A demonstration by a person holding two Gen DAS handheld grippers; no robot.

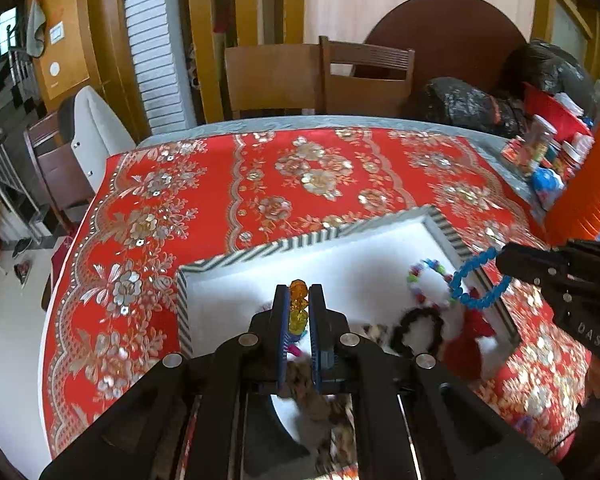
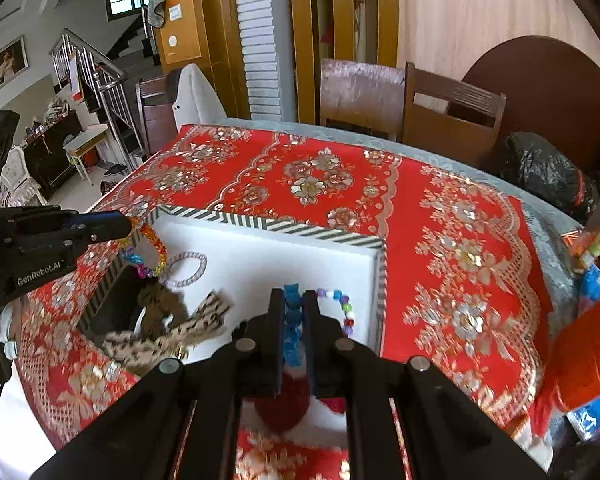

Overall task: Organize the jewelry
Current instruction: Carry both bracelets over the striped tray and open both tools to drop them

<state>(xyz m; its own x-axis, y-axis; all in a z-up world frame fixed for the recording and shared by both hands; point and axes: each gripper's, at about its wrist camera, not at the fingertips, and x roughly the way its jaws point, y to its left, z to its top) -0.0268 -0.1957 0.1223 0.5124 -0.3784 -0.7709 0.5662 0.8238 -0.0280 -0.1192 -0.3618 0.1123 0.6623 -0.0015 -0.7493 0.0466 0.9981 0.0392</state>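
A white tray with a striped rim [image 1: 300, 240] [image 2: 268, 224] lies on the red tablecloth. My left gripper [image 1: 299, 300] is shut on a multicoloured bead bracelet [image 1: 298, 304], which hangs from it over the tray's left edge in the right wrist view [image 2: 152, 248]. My right gripper [image 2: 293, 304] is shut on a blue bead bracelet [image 2: 292, 320], seen dangling over the tray's right rim in the left wrist view [image 1: 476, 280]. In the tray lie a mixed-colour bead bracelet [image 1: 428, 284] [image 2: 344, 308], a clear bracelet [image 2: 186, 268], a black bracelet [image 1: 418, 332], leopard-print scrunchies [image 2: 172, 332] and a red pompom [image 2: 284, 404].
The red floral cloth [image 1: 300, 176] covers a table with wooden chairs [image 1: 320, 80] behind it. Black plastic bags [image 1: 464, 104], jars and packets [image 1: 548, 152] and an orange container [image 1: 592, 188] crowd the right side. The table's left edge drops to the floor.
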